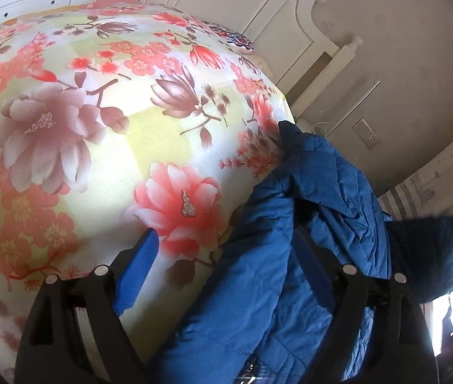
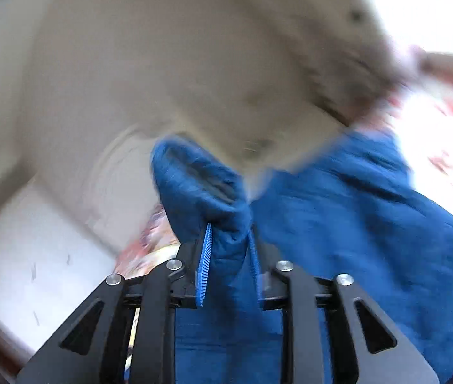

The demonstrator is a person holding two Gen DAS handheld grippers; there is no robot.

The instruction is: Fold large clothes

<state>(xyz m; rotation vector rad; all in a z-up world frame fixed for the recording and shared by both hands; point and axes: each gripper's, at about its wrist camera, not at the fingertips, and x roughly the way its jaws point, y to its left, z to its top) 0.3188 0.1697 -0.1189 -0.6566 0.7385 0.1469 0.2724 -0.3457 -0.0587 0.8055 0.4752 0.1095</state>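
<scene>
Blue quilted jacket (image 2: 226,256) bunched in the right gripper (image 2: 229,249), seemingly pinched; left gripper (image 1: 226,256) spread wide beside it over the floral bedspread (image 1: 82,128).

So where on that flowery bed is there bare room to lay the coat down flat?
The floral bedsheet lies bare from the white headboard down to the left gripper, left of the blue quilted coat. The right edge is crowded: the coat bunches there, pinched in the right gripper.
</scene>
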